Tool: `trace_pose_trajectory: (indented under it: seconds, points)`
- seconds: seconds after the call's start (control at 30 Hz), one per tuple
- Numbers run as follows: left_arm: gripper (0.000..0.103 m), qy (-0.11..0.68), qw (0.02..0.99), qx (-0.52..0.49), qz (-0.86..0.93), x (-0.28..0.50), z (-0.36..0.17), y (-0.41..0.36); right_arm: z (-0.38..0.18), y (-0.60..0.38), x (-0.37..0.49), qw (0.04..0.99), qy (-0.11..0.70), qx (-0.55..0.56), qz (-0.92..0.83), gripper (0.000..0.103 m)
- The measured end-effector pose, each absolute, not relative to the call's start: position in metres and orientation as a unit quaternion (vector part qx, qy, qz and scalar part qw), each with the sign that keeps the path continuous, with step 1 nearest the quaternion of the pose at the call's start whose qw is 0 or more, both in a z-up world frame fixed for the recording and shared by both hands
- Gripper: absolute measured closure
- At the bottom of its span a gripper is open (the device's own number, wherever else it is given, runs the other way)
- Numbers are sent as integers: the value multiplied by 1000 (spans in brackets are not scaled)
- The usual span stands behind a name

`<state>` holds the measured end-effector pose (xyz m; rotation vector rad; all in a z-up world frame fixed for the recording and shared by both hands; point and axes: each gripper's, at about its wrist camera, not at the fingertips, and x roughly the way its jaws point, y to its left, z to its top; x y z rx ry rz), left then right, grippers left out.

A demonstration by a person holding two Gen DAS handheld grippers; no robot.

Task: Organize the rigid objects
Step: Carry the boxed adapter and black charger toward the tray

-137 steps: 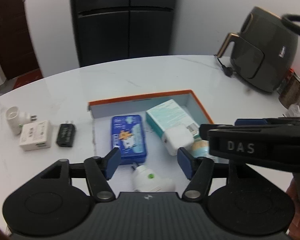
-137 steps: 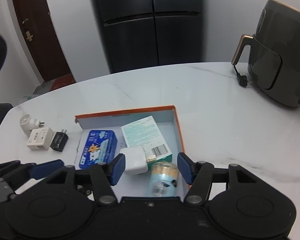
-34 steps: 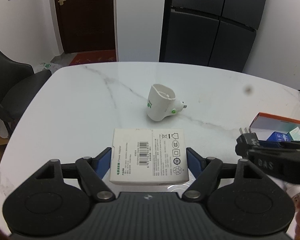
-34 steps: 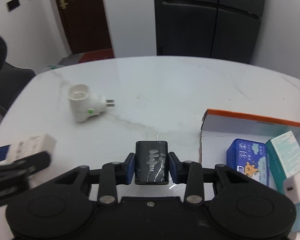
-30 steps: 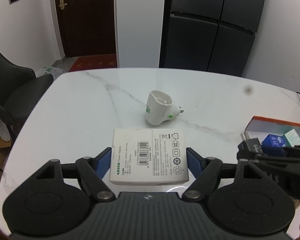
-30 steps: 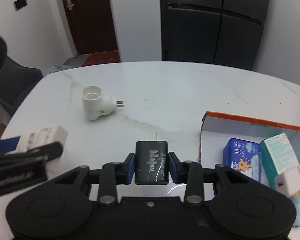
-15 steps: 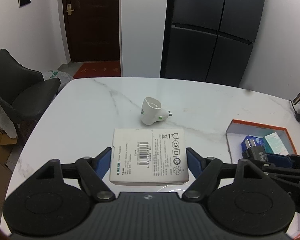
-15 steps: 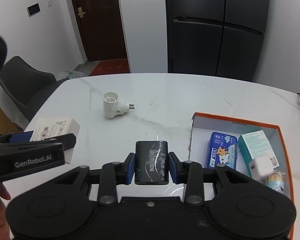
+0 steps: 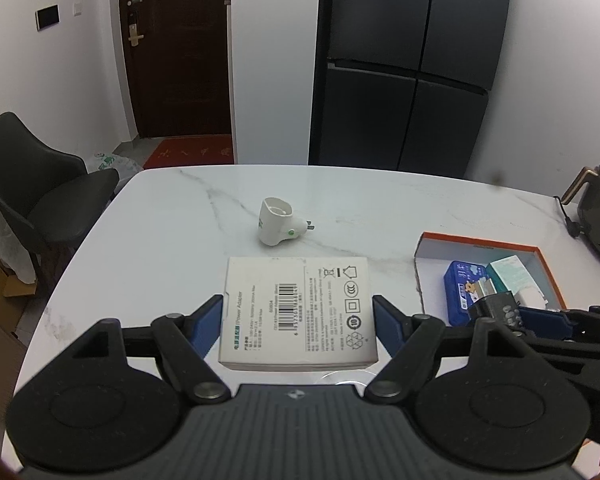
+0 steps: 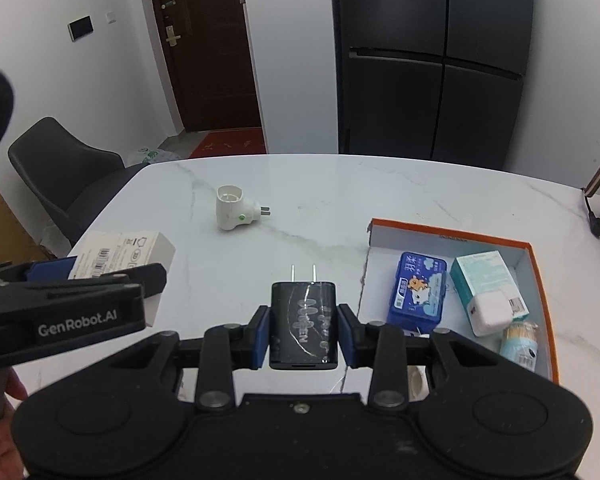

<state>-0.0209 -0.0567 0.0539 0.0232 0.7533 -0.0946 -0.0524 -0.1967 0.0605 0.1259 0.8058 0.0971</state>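
My left gripper (image 9: 298,320) is shut on a white power adapter box (image 9: 298,312) and holds it above the white marble table (image 9: 180,216); the box also shows in the right wrist view (image 10: 120,250). My right gripper (image 10: 303,330) is shut on a black charger (image 10: 303,322) with its prongs pointing forward, held above the table left of the orange-rimmed tray (image 10: 447,236). The tray holds a blue tin (image 10: 417,288), a teal box (image 10: 485,272), a white charger cube (image 10: 489,314) and a small toothpick jar (image 10: 519,344). A white plug-in adapter (image 10: 232,208) lies on the table farther back.
A dark air fryer (image 9: 599,208) with its cord stands at the table's far right. A dark chair (image 9: 32,184) stands off the left edge. A black refrigerator (image 9: 411,64) and a brown door (image 9: 176,48) stand behind the table.
Both grippers have risen and drawn back with their objects, so more of the table and room shows. The tray now sits nearer the right gripper's front right.
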Motion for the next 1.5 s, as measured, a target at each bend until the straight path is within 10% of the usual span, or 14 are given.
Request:
trace_pose_trajectory:
  seconds: [1.5]
  points:
    - [24, 366, 926, 40, -83, -45, 57, -79, 71, -226, -95, 919, 383, 90, 18, 60]
